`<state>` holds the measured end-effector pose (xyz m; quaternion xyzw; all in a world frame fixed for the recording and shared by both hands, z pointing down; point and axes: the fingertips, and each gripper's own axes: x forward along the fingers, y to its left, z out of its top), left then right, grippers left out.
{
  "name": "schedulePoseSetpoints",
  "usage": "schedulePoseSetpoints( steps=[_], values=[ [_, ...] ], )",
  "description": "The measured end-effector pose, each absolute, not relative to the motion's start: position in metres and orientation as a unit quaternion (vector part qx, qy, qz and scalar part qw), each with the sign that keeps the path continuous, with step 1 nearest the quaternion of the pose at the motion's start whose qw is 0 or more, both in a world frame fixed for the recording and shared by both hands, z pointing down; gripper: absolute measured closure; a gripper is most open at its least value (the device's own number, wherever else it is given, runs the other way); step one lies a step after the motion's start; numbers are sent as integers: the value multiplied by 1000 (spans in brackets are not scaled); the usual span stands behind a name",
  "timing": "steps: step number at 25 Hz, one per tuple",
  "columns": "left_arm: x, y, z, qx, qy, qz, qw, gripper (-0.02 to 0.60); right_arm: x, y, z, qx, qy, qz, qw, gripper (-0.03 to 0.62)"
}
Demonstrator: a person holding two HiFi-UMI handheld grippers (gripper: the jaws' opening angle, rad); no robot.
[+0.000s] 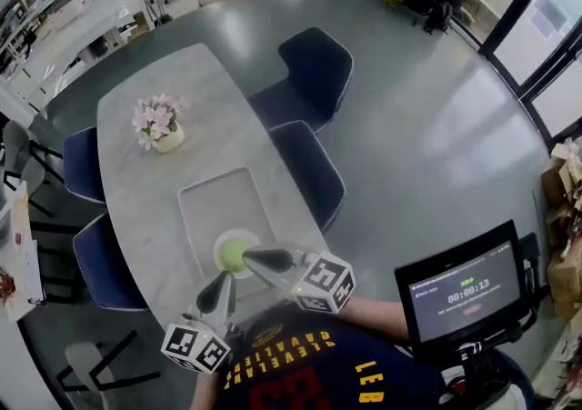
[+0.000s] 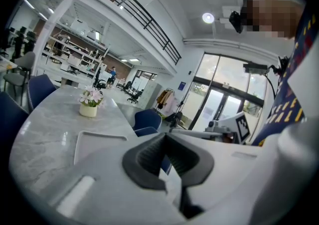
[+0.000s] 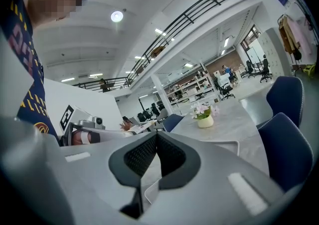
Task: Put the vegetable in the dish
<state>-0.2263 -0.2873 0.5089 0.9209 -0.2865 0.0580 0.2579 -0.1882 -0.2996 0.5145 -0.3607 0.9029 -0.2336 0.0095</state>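
A round green vegetable (image 1: 232,254) rests on a small pale dish (image 1: 221,243) at the near end of a grey tray (image 1: 218,204) on the marble table (image 1: 136,172). My right gripper (image 1: 247,258) is shut, with its tips just right of the vegetable; whether they touch it I cannot tell. My left gripper (image 1: 225,277) is shut and empty, just in front of the dish. In both gripper views the jaws meet with nothing between them, at the left gripper (image 2: 164,135) and the right gripper (image 3: 156,134). Neither of those views shows the vegetable.
A pot of pink flowers (image 1: 162,125) stands on the table beyond the tray. Blue chairs (image 1: 309,172) line both sides of the table. A screen with a timer (image 1: 464,290) stands at my right. The table's near edge is under my grippers.
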Motion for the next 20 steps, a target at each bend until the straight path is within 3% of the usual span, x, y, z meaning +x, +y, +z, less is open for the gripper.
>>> schedulePoseSetpoints(
  steps=[20],
  values=[
    [-232, -287, 511, 918, -288, 60, 266, 580, -189, -297, 523, -366, 896, -251, 3, 588]
  ],
)
